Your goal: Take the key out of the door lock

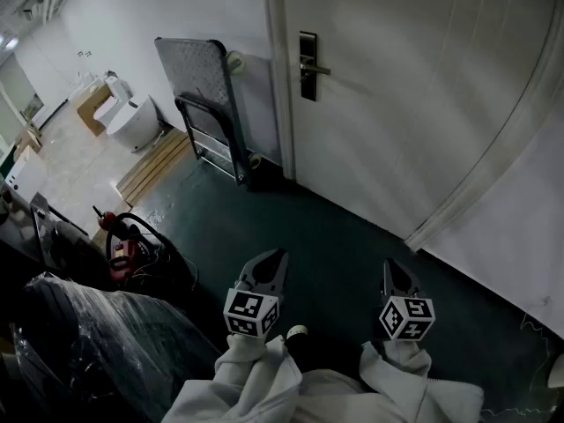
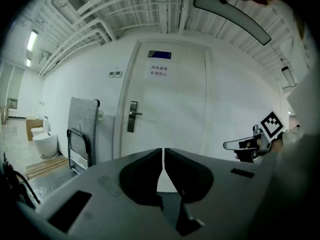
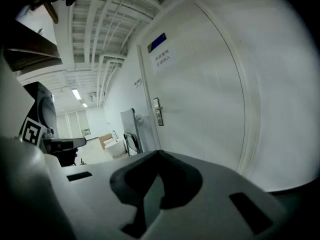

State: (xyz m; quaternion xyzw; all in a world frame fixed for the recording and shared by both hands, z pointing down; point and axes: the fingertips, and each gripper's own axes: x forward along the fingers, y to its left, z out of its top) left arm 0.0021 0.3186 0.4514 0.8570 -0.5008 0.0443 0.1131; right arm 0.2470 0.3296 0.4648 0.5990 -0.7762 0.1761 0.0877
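Note:
The white door [image 1: 414, 77] stands closed ahead, with a dark lock plate and lever handle [image 1: 307, 65] at its left edge. The lock plate [image 2: 132, 116] is small and far off in the left gripper view, and the same lock plate [image 3: 158, 112] is just as distant in the right gripper view; a key is too small to make out. My left gripper [image 1: 274, 257] and right gripper [image 1: 394, 269] are held low over the dark floor, well short of the door. Both are shut with nothing between the jaws, as the left gripper [image 2: 163, 152] and right gripper [image 3: 159, 155] show up close.
A folded platform trolley [image 1: 204, 95] leans on the wall left of the door. Beyond it are a white toilet [image 1: 132, 126] and wooden planks [image 1: 156, 166]. A red device with cables [image 1: 123, 247] and a plastic-wrapped bundle [image 1: 97, 333] lie at my left.

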